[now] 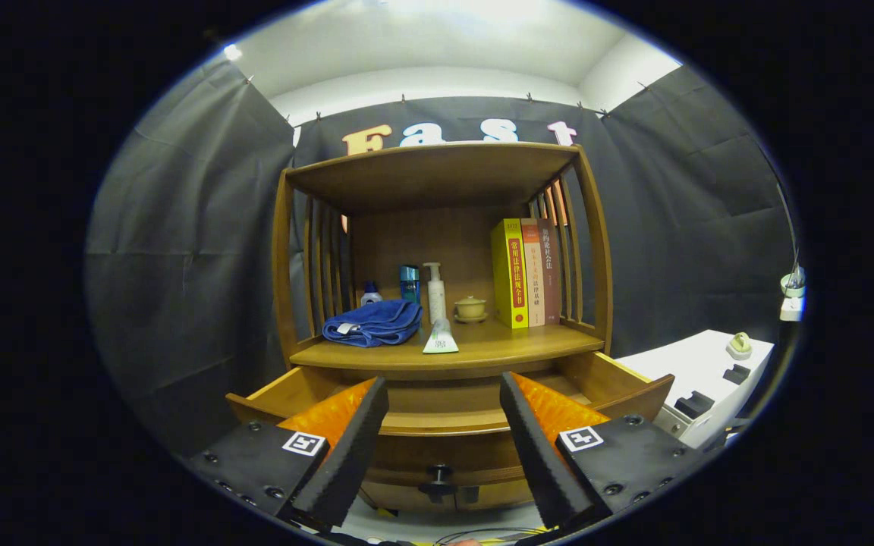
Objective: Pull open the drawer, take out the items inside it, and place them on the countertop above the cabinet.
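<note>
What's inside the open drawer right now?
The drawer is pulled out, but its front and the countertop hide the floor; only bare inner walls show. Contents cannot be told. The gripper hangs with jaws open, holding nothing.

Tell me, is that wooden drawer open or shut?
Open: the drawer juts out below the countertop, its side walls showing. The gripper hangs open before it, holding nothing.
</note>
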Available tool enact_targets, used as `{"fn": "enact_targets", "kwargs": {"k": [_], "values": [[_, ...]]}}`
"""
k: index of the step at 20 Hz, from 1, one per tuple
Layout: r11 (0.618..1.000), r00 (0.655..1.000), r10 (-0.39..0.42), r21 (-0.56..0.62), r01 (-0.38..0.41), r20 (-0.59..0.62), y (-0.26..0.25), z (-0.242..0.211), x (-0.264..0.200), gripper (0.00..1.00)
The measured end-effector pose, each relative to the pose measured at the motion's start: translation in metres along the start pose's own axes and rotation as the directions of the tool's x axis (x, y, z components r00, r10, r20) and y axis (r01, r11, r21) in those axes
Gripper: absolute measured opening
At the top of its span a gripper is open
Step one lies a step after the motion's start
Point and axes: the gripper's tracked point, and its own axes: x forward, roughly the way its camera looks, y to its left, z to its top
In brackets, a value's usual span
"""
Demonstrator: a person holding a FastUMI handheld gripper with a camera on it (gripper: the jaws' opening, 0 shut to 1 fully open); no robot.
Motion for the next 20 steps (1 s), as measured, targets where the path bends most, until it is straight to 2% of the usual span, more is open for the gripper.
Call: {"fn": "enact_targets", "kwargs": {"k": [5, 9, 13, 20], "values": [[1.0, 0.999, 0.019, 0.019, -0.018, -0.032, 0.005, -0.031, 0.01, 0.97], [0.999, 0.999, 0.029, -0.02, -0.029, -0.034, 0.011, -0.053, 0.013, 0.96], [0.999, 0.995, 0.037, -0.009, -0.038, -0.089, 0.015, -0.085, 0.019, 0.97], [1.0, 0.995, 0.02, -0.017, -0.022, -0.102, 0.008, -0.11, 0.024, 0.97]]}}
